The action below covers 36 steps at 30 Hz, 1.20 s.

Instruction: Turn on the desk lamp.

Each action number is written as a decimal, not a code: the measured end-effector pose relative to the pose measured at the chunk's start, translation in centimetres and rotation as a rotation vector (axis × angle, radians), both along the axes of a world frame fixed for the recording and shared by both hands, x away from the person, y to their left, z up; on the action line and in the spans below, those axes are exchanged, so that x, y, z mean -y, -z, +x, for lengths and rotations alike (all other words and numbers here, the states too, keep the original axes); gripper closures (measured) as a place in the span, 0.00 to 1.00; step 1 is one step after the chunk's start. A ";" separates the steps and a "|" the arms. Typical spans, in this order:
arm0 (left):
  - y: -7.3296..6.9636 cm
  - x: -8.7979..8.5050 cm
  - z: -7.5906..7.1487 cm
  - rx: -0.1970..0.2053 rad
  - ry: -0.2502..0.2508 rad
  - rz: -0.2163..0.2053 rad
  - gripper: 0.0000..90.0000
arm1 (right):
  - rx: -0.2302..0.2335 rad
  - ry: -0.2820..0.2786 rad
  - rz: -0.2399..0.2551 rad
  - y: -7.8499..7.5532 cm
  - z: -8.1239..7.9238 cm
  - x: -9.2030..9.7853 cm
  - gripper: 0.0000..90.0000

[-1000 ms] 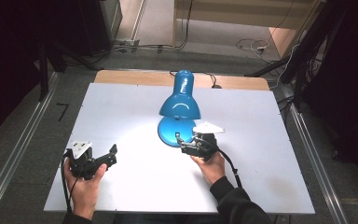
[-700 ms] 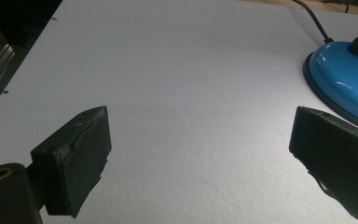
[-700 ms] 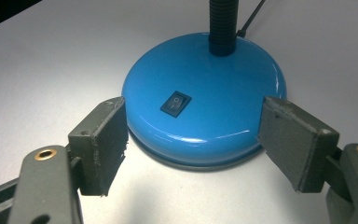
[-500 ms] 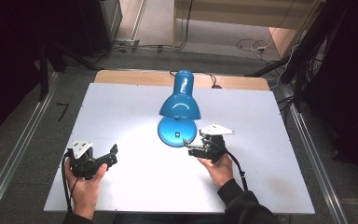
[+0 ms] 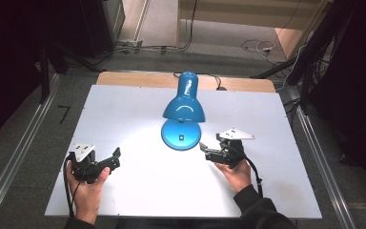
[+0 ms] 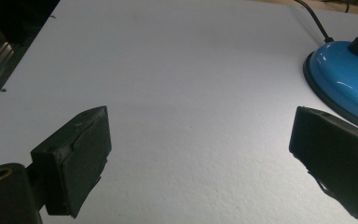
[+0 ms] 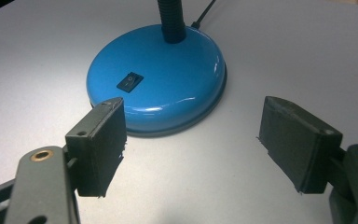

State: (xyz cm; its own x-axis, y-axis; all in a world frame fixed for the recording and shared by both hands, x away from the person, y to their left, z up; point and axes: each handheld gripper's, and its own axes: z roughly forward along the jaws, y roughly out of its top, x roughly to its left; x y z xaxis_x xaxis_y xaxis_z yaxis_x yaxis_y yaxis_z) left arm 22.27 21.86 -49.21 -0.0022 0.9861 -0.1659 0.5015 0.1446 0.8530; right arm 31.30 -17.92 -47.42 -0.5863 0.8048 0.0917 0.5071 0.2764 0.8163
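A blue desk lamp (image 5: pixel 184 102) stands lit on the white table (image 5: pixel 124 109), its shade bent down over its round base (image 5: pixel 181 135). A black rocker switch (image 7: pixel 130 82) sits on top of the base (image 7: pixel 168 88). My right gripper (image 5: pixel 209 142) lies just right of the base, jaws pointing at it. It is open, and in the right gripper view (image 7: pixel 191 149) only bare table lies between its pads. My left gripper (image 5: pixel 114 159) rests open near the front left; in the left gripper view (image 6: pixel 200 163) the base's edge (image 6: pixel 349 79) is at the far right.
The lamp's black cord (image 6: pixel 314 21) runs off the back of the table. A wooden strip (image 5: pixel 138 78) borders the far edge. Metal rails (image 5: pixel 24 148) run along both sides on the floor, and cables (image 5: pixel 257 47) lie on the floor behind.
My right gripper has drawn back to the right, from over the front of the lamp base to the table beside it. The left gripper has stayed put.
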 end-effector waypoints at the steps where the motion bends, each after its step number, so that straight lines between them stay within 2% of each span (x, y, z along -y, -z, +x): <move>1: 0.0 0.0 0.0 0.000 -0.001 -0.001 0.07 | -0.002 0.001 0.001 -0.1 -0.1 0.2 0.24; 9: 0.0 0.0 0.0 -0.002 -0.001 -0.003 0.07 | 0.012 0.004 -0.009 -0.6 -1.2 2.1 0.22; 15: 0.0 -0.1 0.0 -0.006 -0.002 -0.002 0.07 | 0.011 0.034 -0.029 -0.3 -1.7 4.8 0.23; 22: 0.0 -0.1 -0.1 -0.006 -0.004 -0.004 0.07 | 0.013 0.102 -0.036 -0.2 -2.9 8.9 0.22; 27: 0.1 -0.1 0.0 -0.010 -0.009 -0.012 0.07 | 0.026 0.168 -0.036 -0.1 -4.1 12.7 0.22; 32: 0.1 -0.2 -0.1 -0.015 -0.010 -0.014 0.07 | 0.029 0.263 -0.003 -0.2 -4.8 16.6 0.22; 36: 0.1 -0.5 -0.4 -0.017 -0.011 -0.022 0.07 | 0.020 0.326 0.021 0.0 -5.2 18.8 0.22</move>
State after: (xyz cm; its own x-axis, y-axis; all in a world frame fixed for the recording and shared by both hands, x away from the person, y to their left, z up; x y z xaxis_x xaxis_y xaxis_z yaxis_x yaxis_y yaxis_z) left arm 21.86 22.33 -49.33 -0.0155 0.9821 -0.1876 0.5140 0.1688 0.8410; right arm 26.10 -36.74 -47.39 -0.2998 0.9486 0.1010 0.5496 0.0852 0.8311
